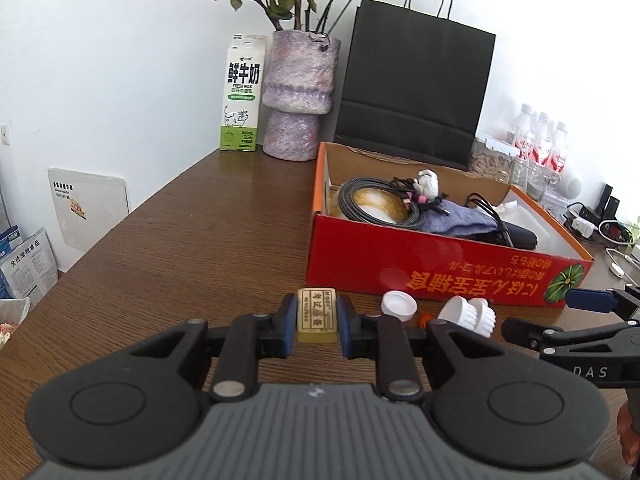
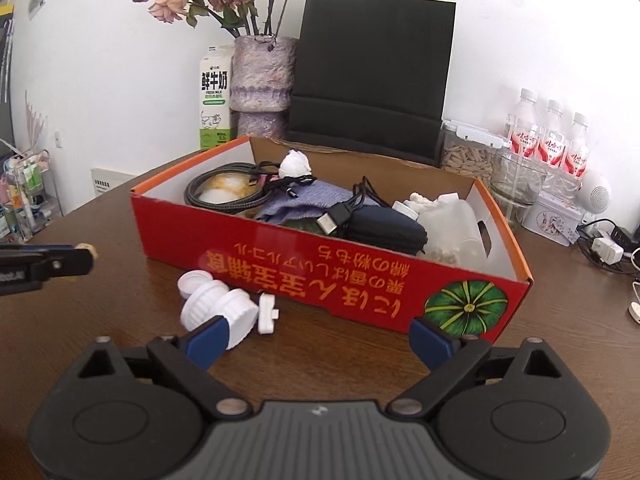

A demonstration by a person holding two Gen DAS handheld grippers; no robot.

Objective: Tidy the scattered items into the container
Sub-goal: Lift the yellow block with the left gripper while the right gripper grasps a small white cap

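My left gripper [image 1: 316,320] is shut on a small gold-coloured block [image 1: 316,314] with printed characters, held just above the brown table [image 1: 192,248]. Ahead and to the right stands the red cardboard box [image 1: 436,268] with cables, a purple cloth and a black case inside. Beside its front wall lie white ridged caps [image 1: 468,314] and a white lid [image 1: 398,306]. In the right wrist view my right gripper [image 2: 318,336] is open in front of the box [image 2: 320,268]. Its left fingertip [image 2: 206,338] overlaps the ridged caps [image 2: 218,308], and nothing is pressed between the pads.
A milk carton [image 1: 241,94], a purple vase of dried roses [image 1: 298,92] and a black paper bag [image 1: 416,88] stand along the back wall. Water bottles [image 2: 552,140], a glass jar [image 2: 516,180], a tin [image 2: 556,218] and chargers with cables [image 2: 608,246] crowd the right side.
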